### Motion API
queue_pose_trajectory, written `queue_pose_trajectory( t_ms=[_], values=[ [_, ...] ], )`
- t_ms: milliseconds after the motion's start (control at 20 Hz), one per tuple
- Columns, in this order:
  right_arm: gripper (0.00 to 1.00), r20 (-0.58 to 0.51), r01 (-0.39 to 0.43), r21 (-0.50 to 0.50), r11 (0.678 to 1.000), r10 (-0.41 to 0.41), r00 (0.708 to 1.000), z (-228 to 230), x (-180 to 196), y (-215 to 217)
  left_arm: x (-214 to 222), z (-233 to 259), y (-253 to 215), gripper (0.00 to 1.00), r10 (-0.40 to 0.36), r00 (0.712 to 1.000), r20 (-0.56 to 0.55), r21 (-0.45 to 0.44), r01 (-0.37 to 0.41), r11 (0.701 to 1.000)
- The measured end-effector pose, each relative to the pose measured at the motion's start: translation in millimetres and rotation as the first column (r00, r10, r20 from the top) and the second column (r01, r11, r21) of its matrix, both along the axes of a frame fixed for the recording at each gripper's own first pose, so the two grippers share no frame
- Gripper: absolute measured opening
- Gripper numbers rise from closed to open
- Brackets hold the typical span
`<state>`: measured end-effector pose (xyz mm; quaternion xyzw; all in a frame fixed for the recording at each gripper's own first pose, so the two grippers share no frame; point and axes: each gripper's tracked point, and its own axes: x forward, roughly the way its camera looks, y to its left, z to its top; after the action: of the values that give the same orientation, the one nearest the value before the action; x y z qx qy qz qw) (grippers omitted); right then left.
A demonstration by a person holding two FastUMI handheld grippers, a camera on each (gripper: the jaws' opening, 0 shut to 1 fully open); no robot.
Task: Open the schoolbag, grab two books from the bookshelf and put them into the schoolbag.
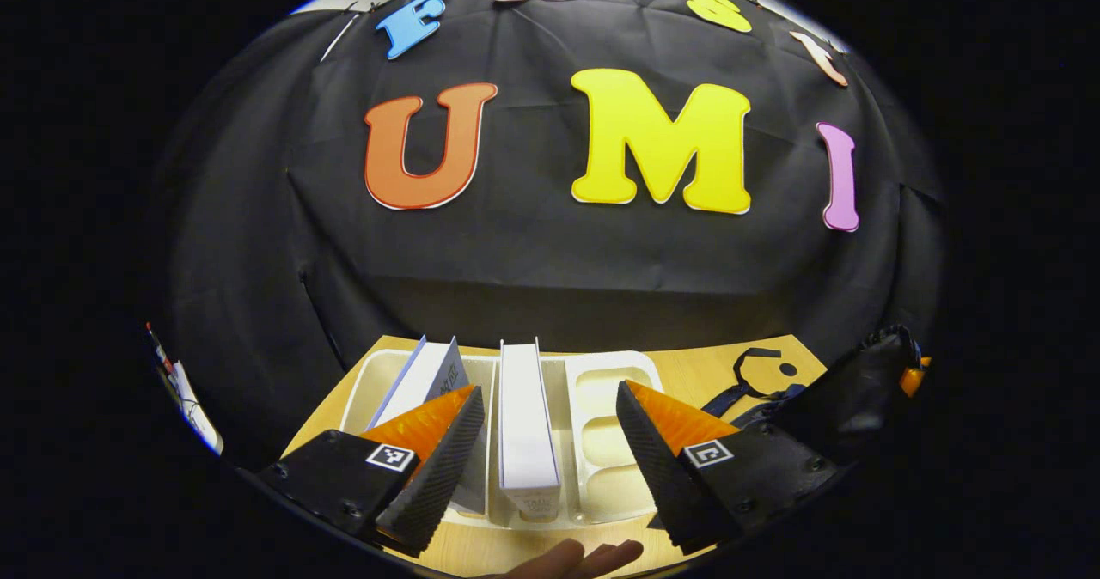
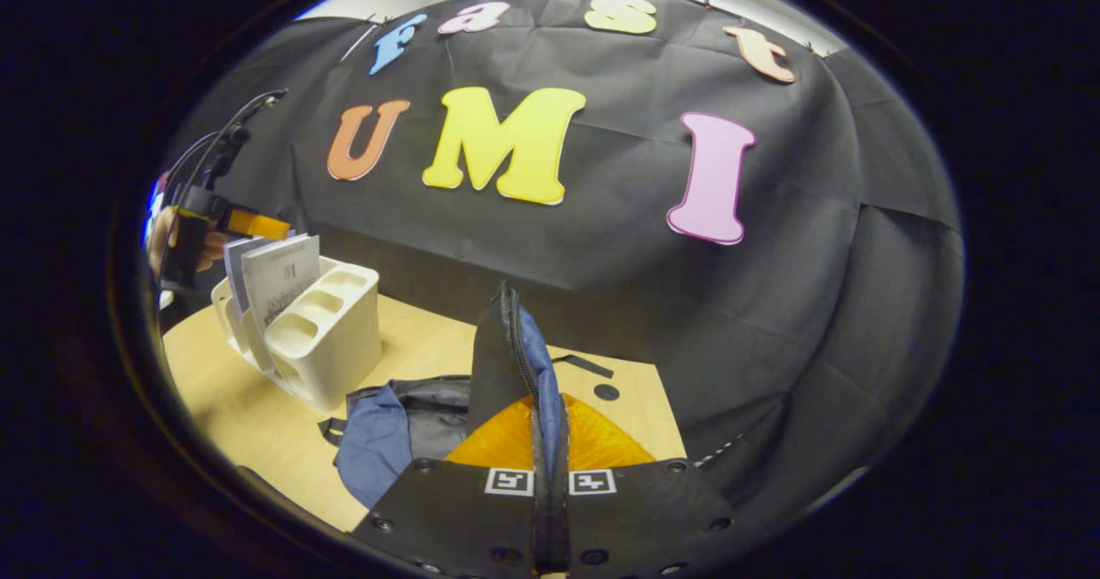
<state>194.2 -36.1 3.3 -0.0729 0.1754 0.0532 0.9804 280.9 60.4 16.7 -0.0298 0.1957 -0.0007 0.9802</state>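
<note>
In the left gripper view my left gripper (image 1: 546,467) is open above the white bookshelf rack (image 1: 606,373). An upright white book (image 1: 526,424) stands in the gap between its fingers, untouched as far as I can see. A second book (image 1: 425,371) leans in the slot to the left, behind one finger. The schoolbag (image 1: 859,390) lies at the right. In the right gripper view my right gripper (image 2: 548,429) is shut on the bag's zippered flap (image 2: 507,338) and holds it upright. The blue and black schoolbag (image 2: 395,429) lies below it. The left gripper (image 2: 206,227) hovers over the books (image 2: 279,278).
The rack (image 2: 339,338) stands on a light wooden table (image 2: 249,416), left of the bag. A bag strap (image 1: 756,373) lies on the table between rack and bag. A person's fingers (image 1: 576,557) show at the bottom edge. The black cloth wall hangs close behind the table.
</note>
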Motion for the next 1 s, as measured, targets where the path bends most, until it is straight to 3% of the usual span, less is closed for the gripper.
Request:
queue_pose_trajectory(
  t_ms=[250,500,750,900,1000],
  values=[
    [0.00,0.011,-0.010,0.011,1.000,0.010,1.000,-3.0,-3.2,-6.3,22.1,-29.2,3.4,0.98,-0.030,0.978,-0.204,0.036,0.038,0.999],
    [0.00,0.026,-0.018,0.026,1.000,0.017,1.000,-2.5,-6.5,-12.7,22.1,-56.9,11.6,0.90,-0.023,0.904,-0.427,0.072,0.060,0.996],
    [0.00,0.035,-0.022,0.049,0.999,0.021,0.999,-5.3,-7.3,-14.8,14.4,-79.3,0.2,0.70,-0.065,0.802,-0.594,0.053,0.120,0.991],
    [0.00,0.027,-0.023,0.058,0.998,0.021,0.999,-11.3,-8.9,-17.0,16.2,-98.0,4.5,0.58,-0.045,0.769,-0.638,0.047,0.097,0.994],
    [0.00,0.029,-0.024,0.055,0.998,0.023,0.999,-12.0,-10.1,-18.8,13.0,-98.7,5.7,0.55,-0.037,0.764,-0.644,0.039,0.082,0.996]
  ],
)
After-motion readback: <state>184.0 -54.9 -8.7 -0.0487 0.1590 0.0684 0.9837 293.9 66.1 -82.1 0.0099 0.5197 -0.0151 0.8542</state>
